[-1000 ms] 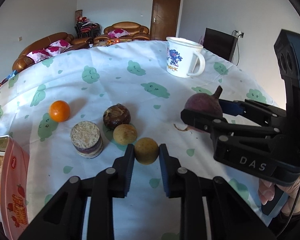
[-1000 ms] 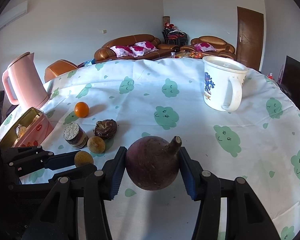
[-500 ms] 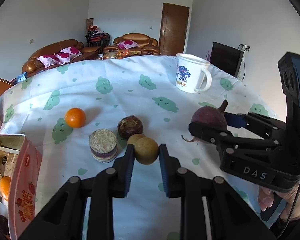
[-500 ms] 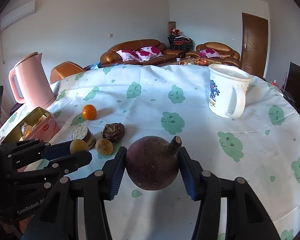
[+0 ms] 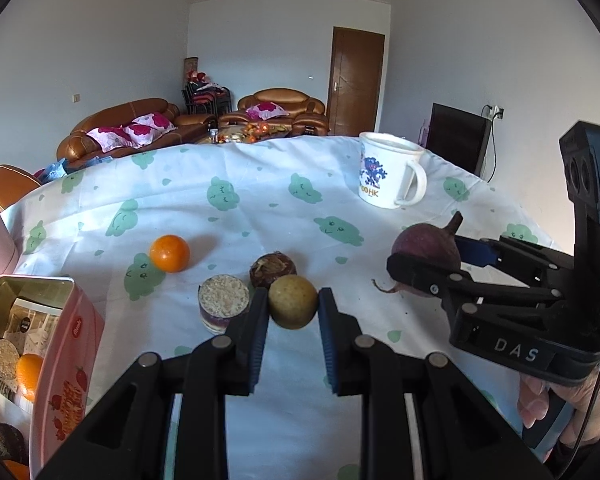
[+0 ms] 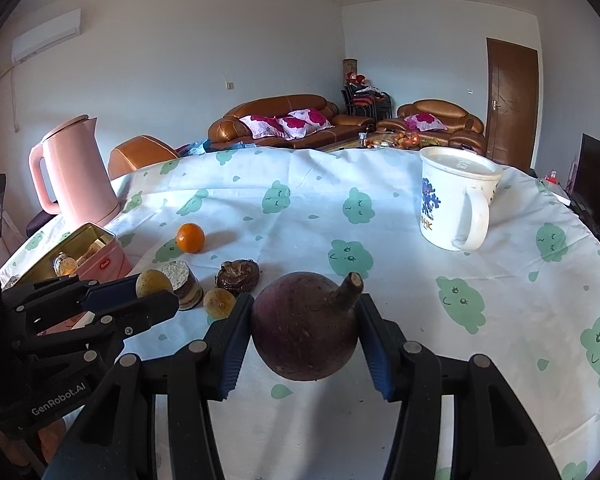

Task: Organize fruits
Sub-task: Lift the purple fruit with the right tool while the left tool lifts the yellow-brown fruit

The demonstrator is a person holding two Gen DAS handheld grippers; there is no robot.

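Both loaded: left claw (image 5: 293, 312) pinching the small yellow-brown fruit (image 5: 293, 301), right claw (image 6: 305, 334) clamping the purple stemmed fruit (image 6: 305, 328), both apparently lifted off the surface (image 6: 300, 208); carry them level to the pink tin (image 5: 66, 360), one at a time.

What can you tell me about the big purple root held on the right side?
The purple root is round, dark purple-brown, with dull rough skin. A short cut stem stub sticks up at its right; a thin root tail shows in the left view. The right hand-held gripper clamps it between blue pads, above the tablecloth. It looks whole and firm.
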